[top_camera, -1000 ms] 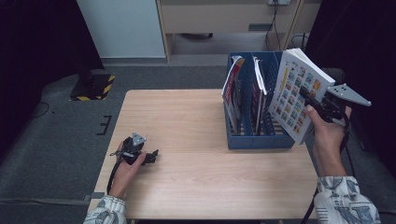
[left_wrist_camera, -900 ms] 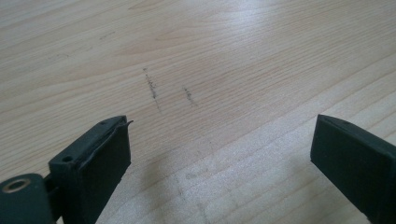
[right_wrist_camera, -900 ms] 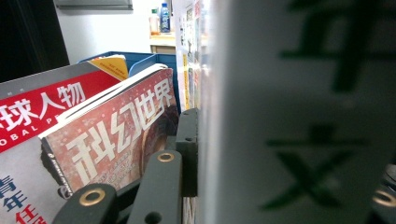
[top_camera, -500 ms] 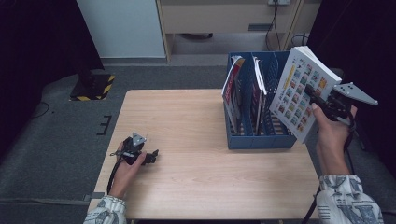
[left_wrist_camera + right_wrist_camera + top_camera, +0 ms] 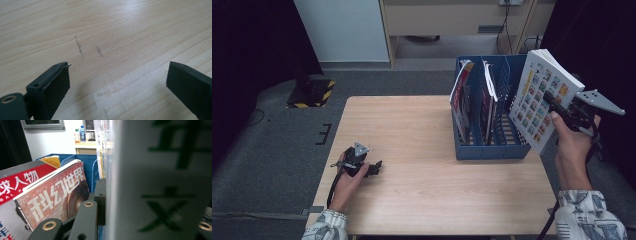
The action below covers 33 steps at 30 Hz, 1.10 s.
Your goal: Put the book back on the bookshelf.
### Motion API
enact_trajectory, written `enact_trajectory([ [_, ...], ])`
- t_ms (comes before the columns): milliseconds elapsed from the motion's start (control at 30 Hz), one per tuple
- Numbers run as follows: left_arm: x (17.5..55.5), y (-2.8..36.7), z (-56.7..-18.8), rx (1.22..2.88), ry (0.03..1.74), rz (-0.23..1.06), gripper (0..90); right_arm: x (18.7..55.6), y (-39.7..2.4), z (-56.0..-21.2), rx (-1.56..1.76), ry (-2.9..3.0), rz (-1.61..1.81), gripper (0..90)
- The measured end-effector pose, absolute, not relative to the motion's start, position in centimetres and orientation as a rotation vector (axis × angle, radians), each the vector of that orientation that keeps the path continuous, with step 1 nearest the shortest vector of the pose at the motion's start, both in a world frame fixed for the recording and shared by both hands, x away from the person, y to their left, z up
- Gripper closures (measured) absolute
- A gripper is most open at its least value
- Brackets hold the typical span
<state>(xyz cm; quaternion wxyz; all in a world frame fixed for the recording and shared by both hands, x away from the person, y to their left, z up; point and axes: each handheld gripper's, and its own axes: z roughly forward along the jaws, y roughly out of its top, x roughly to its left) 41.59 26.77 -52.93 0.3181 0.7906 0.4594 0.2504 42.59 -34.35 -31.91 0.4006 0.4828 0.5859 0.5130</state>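
High view: since a second ago, the right gripper (image 5: 562, 111) has carried the book (image 5: 543, 97) slightly right and higher, off the blue rack (image 5: 484, 150), so the removal looks nearly done. 1 book is held in the air at the right; 2 magazines (image 5: 462, 100) remain in the rack.

Left gripper view: the left gripper (image 5: 117, 85) rests spread over the bare table (image 5: 105, 32).

Right gripper view: the jaws pinch the book (image 5: 160, 185), with 2 magazines at the left.

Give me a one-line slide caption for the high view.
Right gripper holds a white book beside the blue file rack; left gripper rests open on the wooden table.
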Motion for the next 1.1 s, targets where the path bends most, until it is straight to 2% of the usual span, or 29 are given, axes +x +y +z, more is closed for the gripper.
enact_trajectory([
  [600,41.6,26.8,-53.0,2.079,1.212,0.658,4.7,47.1,-32.7,-32.6,1.248,1.467,1.266,74.1],
  [1100,41.6,26.7,-53.2,2.087,1.211,0.650,4.7,50.2,-32.0,-34.9,1.273,1.459,1.269,74.0],
])
